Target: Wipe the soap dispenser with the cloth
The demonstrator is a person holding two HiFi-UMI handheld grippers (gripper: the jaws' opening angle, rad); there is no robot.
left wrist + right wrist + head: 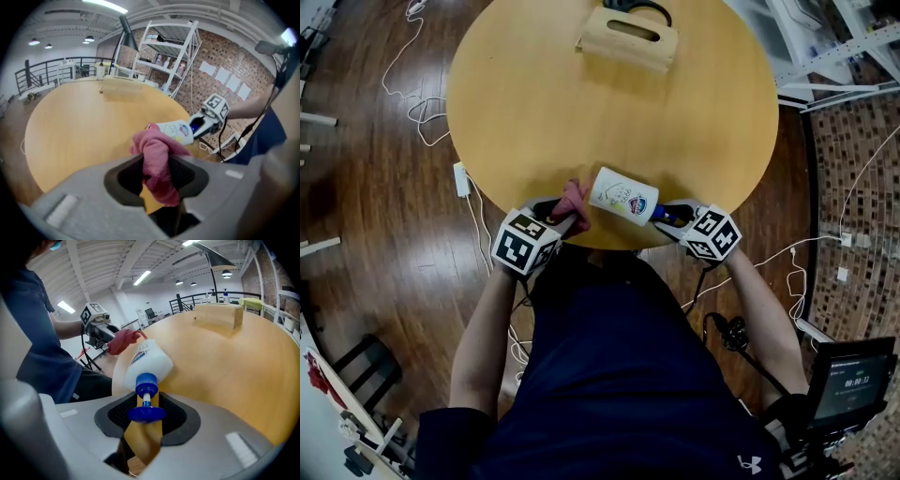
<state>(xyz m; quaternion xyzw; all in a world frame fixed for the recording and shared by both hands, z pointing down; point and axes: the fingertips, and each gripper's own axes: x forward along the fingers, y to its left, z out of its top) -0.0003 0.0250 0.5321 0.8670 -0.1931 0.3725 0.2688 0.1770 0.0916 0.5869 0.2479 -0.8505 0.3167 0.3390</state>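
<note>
The right gripper (145,411) clamps only the blue pump of the soap dispenser (143,361), which juts ahead of it over the bench (581,103) edge, so a hard push from the cloth (157,157) pinched in the left gripper (157,177) could twist the bottle loose.
</note>
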